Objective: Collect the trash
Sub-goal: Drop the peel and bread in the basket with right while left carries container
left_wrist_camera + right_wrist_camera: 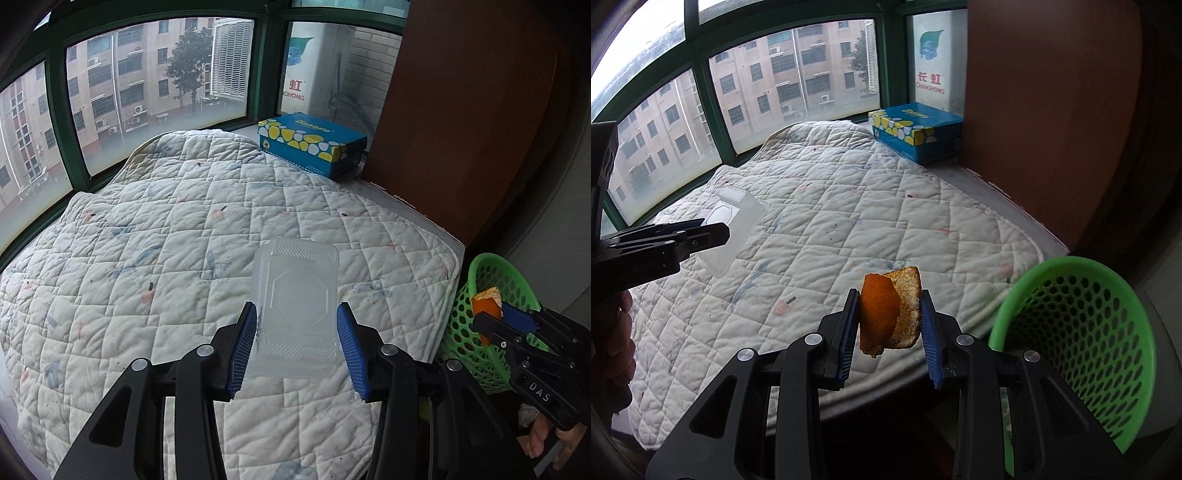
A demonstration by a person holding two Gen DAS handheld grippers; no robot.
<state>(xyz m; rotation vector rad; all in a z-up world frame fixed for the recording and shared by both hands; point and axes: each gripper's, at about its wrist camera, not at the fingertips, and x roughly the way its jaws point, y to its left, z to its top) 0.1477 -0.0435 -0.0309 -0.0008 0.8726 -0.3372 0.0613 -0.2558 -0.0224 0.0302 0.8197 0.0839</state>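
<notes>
With the right tool (889, 321) clamped on peel (879, 314) just beside the basket (1071, 332) and the left tool (297, 343) clamped on a clear tray (295, 295) above the bed (147, 258), an early release could drop either outside the basket.

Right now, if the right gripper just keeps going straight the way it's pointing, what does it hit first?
Probably the quilted pad. The right gripper, shut on the orange peel, aims over the pad's near edge; the green basket sits off to its right. Depth is uncertain.
</notes>
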